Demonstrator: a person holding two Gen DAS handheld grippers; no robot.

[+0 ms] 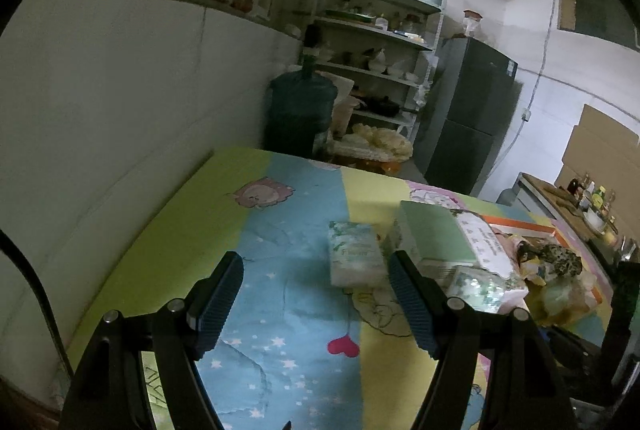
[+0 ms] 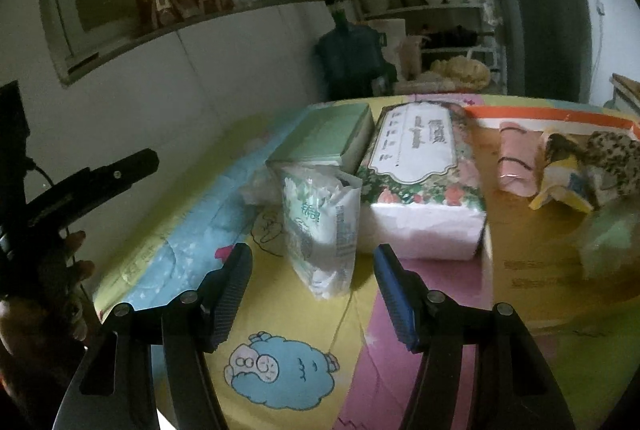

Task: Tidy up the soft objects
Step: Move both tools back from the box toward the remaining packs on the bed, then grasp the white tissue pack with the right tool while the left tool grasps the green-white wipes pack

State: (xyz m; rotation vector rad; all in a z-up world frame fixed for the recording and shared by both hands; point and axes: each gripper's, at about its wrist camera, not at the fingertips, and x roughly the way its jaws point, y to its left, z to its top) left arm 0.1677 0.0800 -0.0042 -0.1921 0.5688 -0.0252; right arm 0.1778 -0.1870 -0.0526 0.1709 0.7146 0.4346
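Observation:
My left gripper [image 1: 316, 294] is open and empty above the cartoon-print cloth [image 1: 280, 310]. A small tissue pack [image 1: 354, 254] lies just ahead of it, with a green-topped tissue pack [image 1: 434, 234] and a floral tissue pack [image 1: 486, 242] to its right. My right gripper [image 2: 312, 290] is open and empty; a small tissue pack [image 2: 320, 226] stands upright just ahead between its fingers. Behind it lie the green pack [image 2: 324, 138] and the floral pack [image 2: 420, 170]. An orange-rimmed cardboard tray [image 2: 540, 250] at right holds a pink roll [image 2: 516, 162] and patterned cloths [image 2: 600, 158].
A white wall [image 1: 120, 110] borders the table's left side. Behind the table stand a water jug [image 1: 300, 106], shelves of dishes [image 1: 380, 42] and a dark fridge [image 1: 472, 110]. The left gripper and the hand holding it show at the left in the right wrist view [image 2: 92, 182].

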